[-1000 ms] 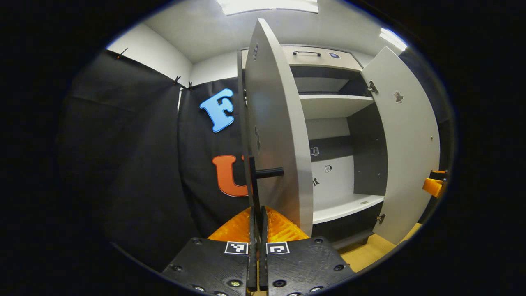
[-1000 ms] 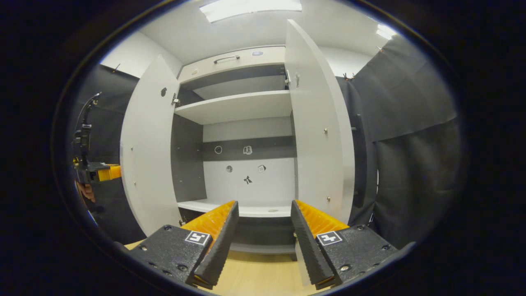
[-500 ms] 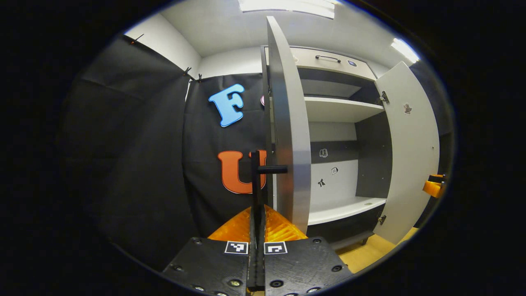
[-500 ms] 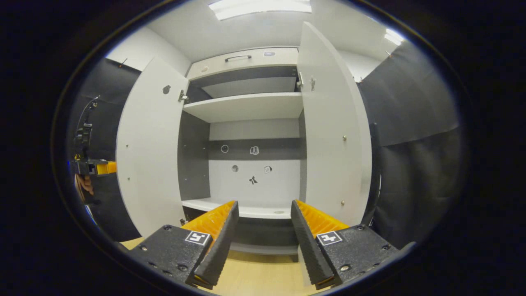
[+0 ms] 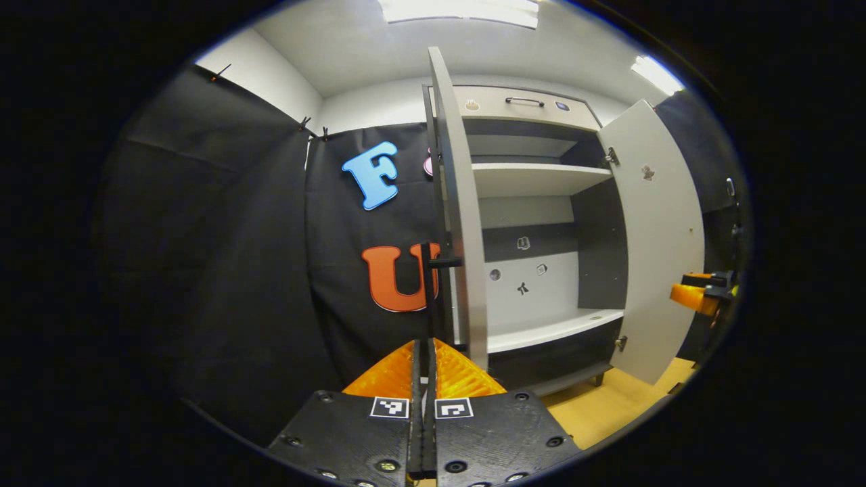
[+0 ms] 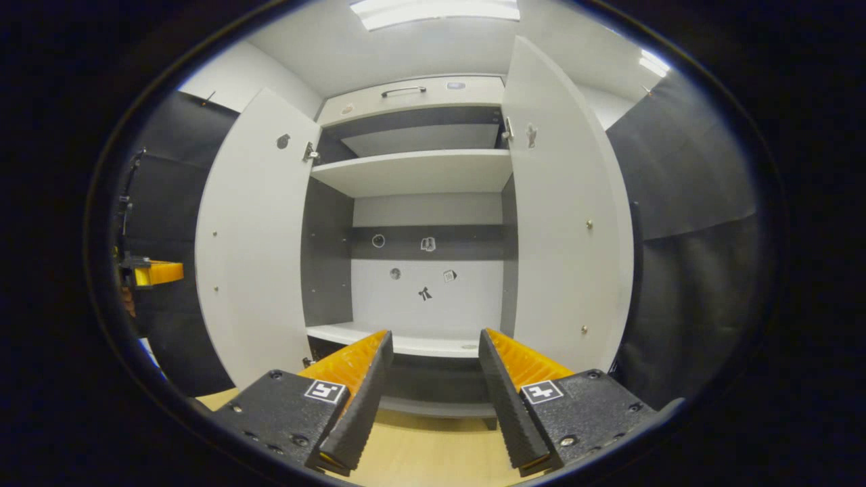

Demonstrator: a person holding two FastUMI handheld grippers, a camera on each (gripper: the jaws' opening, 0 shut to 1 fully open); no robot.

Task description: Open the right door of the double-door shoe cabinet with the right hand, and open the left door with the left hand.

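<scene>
The shoe cabinet (image 6: 413,172) stands with both doors swung wide, its shelves bare. In the left gripper view the left door (image 5: 463,203) is seen edge-on. Its black bar handle (image 5: 427,291) runs down between the fingers of my left gripper (image 5: 424,343), which is shut on it. In the right gripper view the left gripper (image 6: 155,272) sits just past the left door (image 6: 250,237). My right gripper (image 6: 434,335) is open and holds nothing. It hangs in front of the cabinet's middle, apart from the right door (image 6: 561,223). It also appears beyond the right door (image 5: 659,237) as the right gripper (image 5: 693,295).
A shut drawer with a bar handle (image 6: 404,90) tops the cabinet. Black cloth walls (image 5: 223,270) close in on the left, and more cloth (image 6: 690,270) on the right. A light wooden floor (image 6: 433,453) lies below the cabinet's base.
The left door has swung further open with my left gripper on its handle, and the cabinet looks slightly farther off. The right gripper has stayed open and drifted a little left.
</scene>
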